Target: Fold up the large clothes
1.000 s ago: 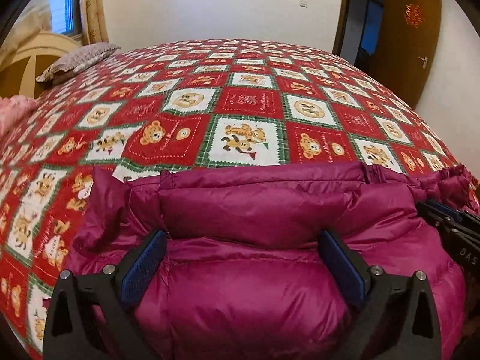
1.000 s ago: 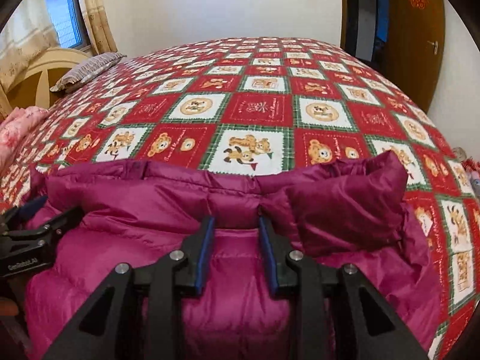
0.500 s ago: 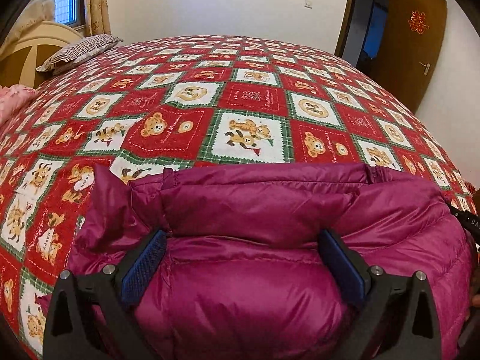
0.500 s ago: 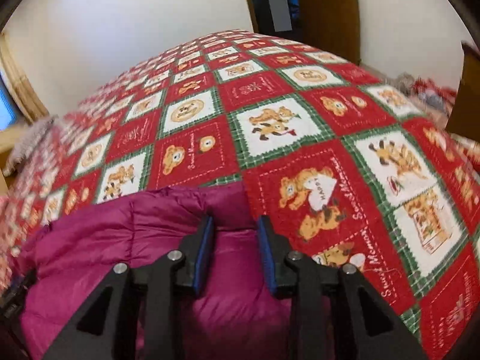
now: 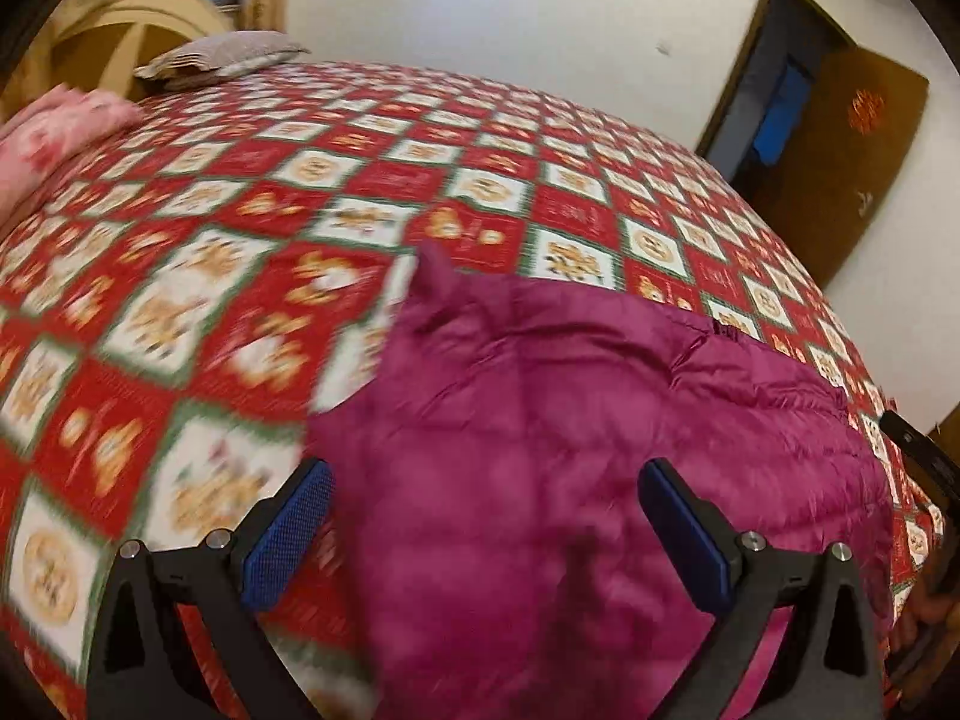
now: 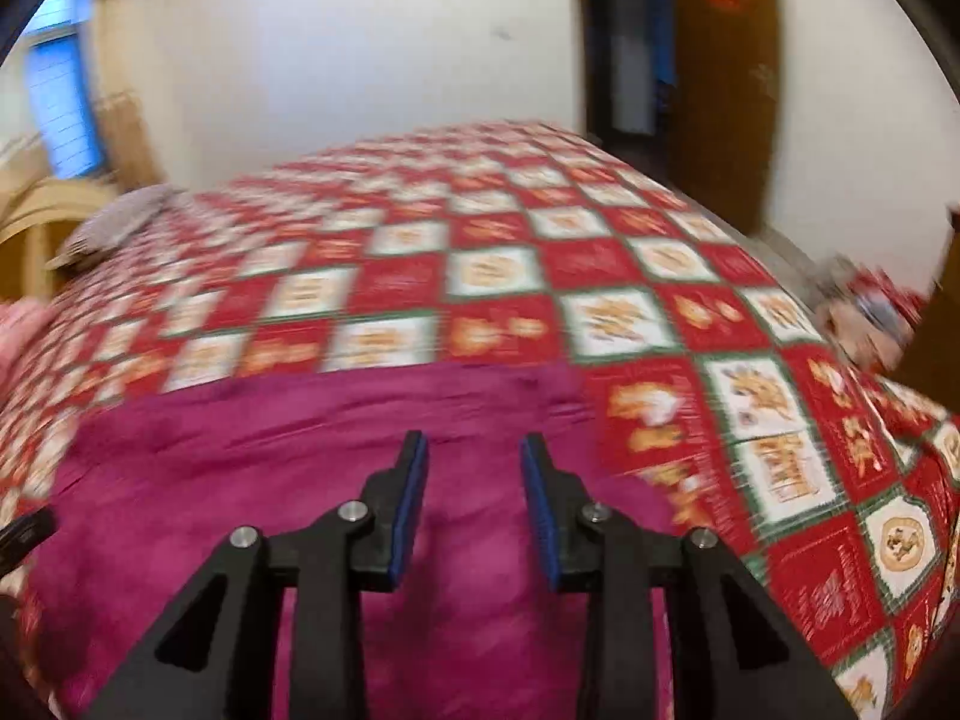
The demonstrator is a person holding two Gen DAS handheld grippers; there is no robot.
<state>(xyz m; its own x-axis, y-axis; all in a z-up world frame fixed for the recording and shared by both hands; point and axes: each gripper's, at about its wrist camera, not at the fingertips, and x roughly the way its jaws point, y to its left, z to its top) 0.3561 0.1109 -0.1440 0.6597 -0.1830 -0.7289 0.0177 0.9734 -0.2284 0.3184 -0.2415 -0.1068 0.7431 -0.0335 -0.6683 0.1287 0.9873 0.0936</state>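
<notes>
A magenta puffer jacket [image 5: 588, 438] lies folded into a bundle on the bed's near edge; it also shows in the right wrist view [image 6: 288, 438]. My left gripper [image 5: 486, 531] is wide open above the jacket's left part, holding nothing. My right gripper [image 6: 474, 504] is open with a narrower gap, above the jacket's right part, with nothing between its blue pads. Both views are motion-blurred.
The bed carries a red, white and green bear-patterned quilt [image 5: 240, 276]. A grey pillow [image 5: 222, 57] and pink bedding [image 5: 54, 132] lie by the wooden headboard at the far left. A brown door [image 5: 840, 156] stands at the right. Clutter [image 6: 870, 306] lies beyond the bed's right edge.
Both grippers have lifted and swung, the left one to the left, so the views are blurred. The right gripper's gap has widened a little. The jacket stays on the bed.
</notes>
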